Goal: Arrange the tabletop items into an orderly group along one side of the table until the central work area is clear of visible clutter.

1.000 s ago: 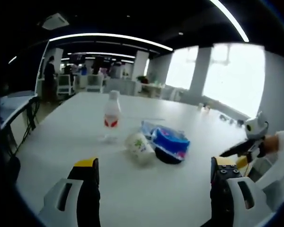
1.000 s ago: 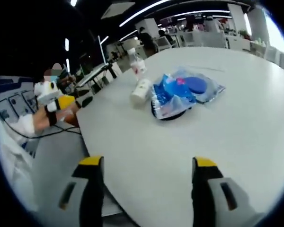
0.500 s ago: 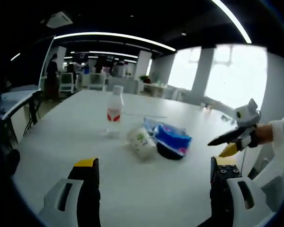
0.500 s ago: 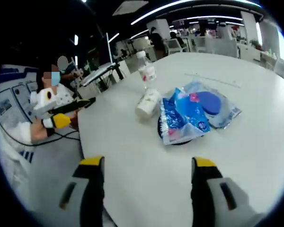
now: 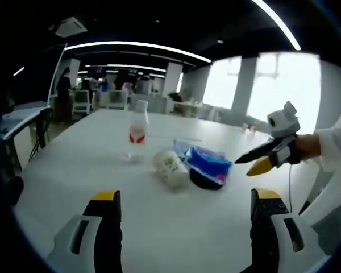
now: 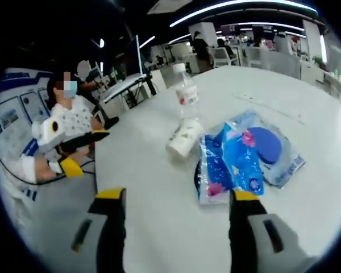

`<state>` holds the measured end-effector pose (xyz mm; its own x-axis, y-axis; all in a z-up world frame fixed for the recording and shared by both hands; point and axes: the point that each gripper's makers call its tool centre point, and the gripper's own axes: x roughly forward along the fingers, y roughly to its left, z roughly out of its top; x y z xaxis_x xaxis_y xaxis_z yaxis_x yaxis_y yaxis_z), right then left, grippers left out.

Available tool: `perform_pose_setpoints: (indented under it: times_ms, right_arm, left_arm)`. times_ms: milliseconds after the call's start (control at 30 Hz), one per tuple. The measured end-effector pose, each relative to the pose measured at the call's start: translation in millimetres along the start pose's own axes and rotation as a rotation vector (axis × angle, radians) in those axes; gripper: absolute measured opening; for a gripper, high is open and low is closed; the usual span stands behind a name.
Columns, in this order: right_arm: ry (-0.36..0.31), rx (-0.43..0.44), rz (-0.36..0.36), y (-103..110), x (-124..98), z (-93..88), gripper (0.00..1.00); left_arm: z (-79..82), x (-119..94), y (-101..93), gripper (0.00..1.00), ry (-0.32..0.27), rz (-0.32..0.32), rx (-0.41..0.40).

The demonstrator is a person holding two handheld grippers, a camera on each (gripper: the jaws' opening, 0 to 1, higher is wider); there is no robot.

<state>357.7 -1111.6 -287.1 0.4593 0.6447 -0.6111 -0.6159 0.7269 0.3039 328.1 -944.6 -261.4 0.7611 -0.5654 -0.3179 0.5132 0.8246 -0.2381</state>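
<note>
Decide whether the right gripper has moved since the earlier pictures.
Yes. In the left gripper view, the right gripper has come closer to the blue packet lying on the table.

Left tool (image 5: pixel 183 207) gapes wide over the white surface (image 5: pixel 74 170). Ahead, a white paper cup (image 5: pixel 170 168) lies tipped, touching a blue plastic packet (image 5: pixel 207 163); a clear red-labelled bottle (image 5: pixel 137 131) stands just behind. Right tool (image 5: pixel 251 162) hovers beside the packet.
</note>
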Motion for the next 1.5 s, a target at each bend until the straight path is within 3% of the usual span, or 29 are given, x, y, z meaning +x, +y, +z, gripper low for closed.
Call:
perform_pose_setpoints:
  times_ms: [233, 467, 800, 1167, 1500]
  right_arm:
    - [0.014, -0.051, 0.038, 3, 21, 22.0, 0.72]
    - [0.003, -0.081, 0.078, 7, 41, 48.8, 0.71]
    - [0.095, -0.312, 0.145, -4, 68, 84.6, 0.69]
    - [0.182, -0.422, 0.223, -3, 100, 96.6, 0.68]
    - [0.240, -0.399, 0.377, 5, 124, 103.4, 0.66]
  left_arm:
    - [-1.6, -5, 10.5, 0.90, 0.004, 0.045, -0.024]
    - [-10.2, -2, 0.8, 0.89, 0.048, 0.020, 0.009]
    - [-11.7, -5, 6.6, 0.88, 0.059, 0.039, -0.032]
    - [-21.4, -5, 22.3, 0.87, 0.085, 0.054, -0.045]
    - [-24.0, -5, 22.3, 0.86, 0.104, 0.062, -0.060]
